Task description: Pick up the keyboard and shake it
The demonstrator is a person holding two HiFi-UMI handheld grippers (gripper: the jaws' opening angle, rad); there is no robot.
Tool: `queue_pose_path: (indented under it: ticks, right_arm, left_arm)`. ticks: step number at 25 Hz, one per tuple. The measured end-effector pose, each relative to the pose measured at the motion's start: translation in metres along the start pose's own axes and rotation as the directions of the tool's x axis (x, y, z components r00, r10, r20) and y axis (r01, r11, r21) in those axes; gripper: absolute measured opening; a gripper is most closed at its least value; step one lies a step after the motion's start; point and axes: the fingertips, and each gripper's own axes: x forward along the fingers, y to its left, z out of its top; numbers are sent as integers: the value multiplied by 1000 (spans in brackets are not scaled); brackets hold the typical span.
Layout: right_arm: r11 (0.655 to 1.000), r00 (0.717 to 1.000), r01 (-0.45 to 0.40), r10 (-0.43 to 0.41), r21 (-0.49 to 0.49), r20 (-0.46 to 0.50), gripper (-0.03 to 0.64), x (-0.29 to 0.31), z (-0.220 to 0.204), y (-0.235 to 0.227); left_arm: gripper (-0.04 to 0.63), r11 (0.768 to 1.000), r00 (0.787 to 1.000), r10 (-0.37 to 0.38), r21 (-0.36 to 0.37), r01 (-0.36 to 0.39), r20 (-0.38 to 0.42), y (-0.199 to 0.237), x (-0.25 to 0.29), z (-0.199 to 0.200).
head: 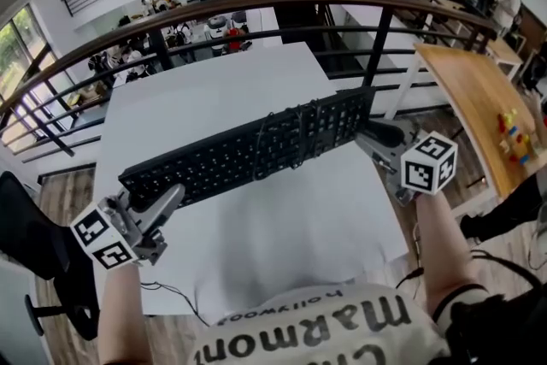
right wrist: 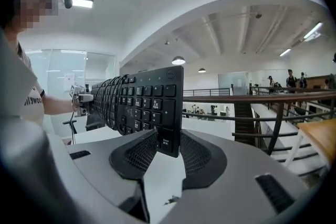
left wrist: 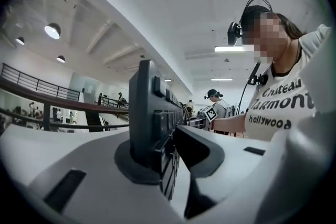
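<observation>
Your long black plastic keyboard is lifted clear of the white surface, held by both short ends, tipped up with its keys facing you, right end nearer the far edge.

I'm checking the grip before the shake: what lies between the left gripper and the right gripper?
The black keyboard fills that stretch in the head view, its ends clamped by the left gripper and the right gripper.
</observation>
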Motion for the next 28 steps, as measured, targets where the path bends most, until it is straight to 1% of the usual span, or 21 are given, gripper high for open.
queue_pose_path:
  ticks: [7, 12, 16, 20, 24, 28]
  right_arm:
    - [995, 996, 27, -18, 96, -90, 152, 4, -58, 5]
    - [983, 983, 62, -30, 171, -182, 152, -2, -116, 17]
    - [971, 964, 87, -25, 222, -266, 152, -11, -159, 24]
    - [959, 939, 117, -22, 258, -344, 152, -20, -193, 30]
    - [950, 918, 135, -12, 283, -397, 152, -26, -217, 37]
    - [943, 895, 149, -1, 298, -445, 152, -29, -234, 40]
  left_arm:
    - [95, 990, 998, -2, -137, -6, -56, 9, 0, -52]
    - [128, 974, 992, 16, -223, -43, -124, 13, -2, -103]
    - [150, 955, 984, 25, -286, -76, -177, 9, -2, -141]
    - [161, 936, 976, 23, -338, -97, -216, 2, -2, -171]
    - [170, 917, 969, 25, -379, -120, -246, -4, -5, -193]
    - [181, 888, 961, 39, -431, -159, -273, -7, -8, -213]
